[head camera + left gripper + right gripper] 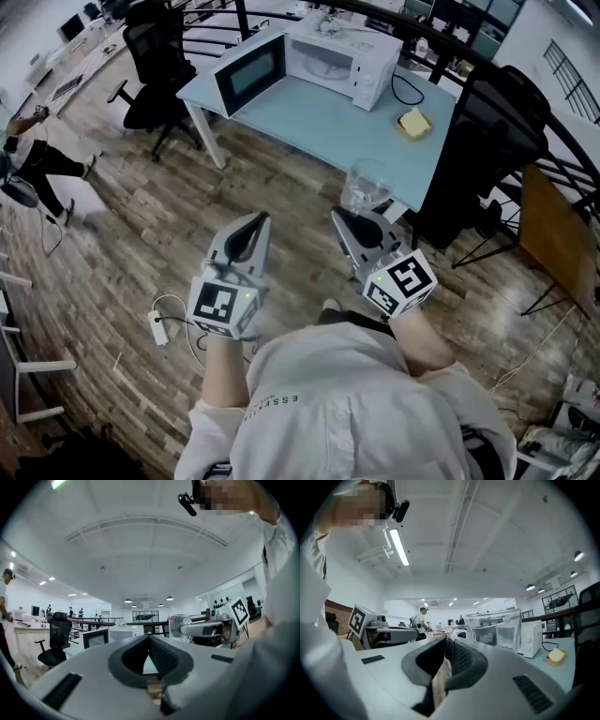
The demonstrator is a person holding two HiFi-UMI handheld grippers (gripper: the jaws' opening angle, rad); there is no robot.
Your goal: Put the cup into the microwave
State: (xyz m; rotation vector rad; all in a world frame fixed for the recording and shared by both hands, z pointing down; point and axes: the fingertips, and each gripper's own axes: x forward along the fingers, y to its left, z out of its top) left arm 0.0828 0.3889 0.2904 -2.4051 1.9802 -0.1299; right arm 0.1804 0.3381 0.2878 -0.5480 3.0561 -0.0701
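The clear glass cup [367,187] is held up well short of the microwave [337,58], over the counter's near edge, on the side opposite the oven. The microwave is set at the far side of the pale blue counter [319,127], and its door [249,73] is swung wide open, so the cavity is ready to be loaded. Judging by this, the pick-up is done and the door needs no handling. The carry across the counter, the placing inside and the release are left to be done.

The right tongs [446,639] are clenched almost fully. In the right gripper view the cup's thin handle is seen right at their tips, so the cup is judged to be gripped by that handle, with its body projecting forward toward the microwave. The left tongs [150,637] are closed on themselves with nothing between them, and are held level beside the right ones, equally far from the microwave.
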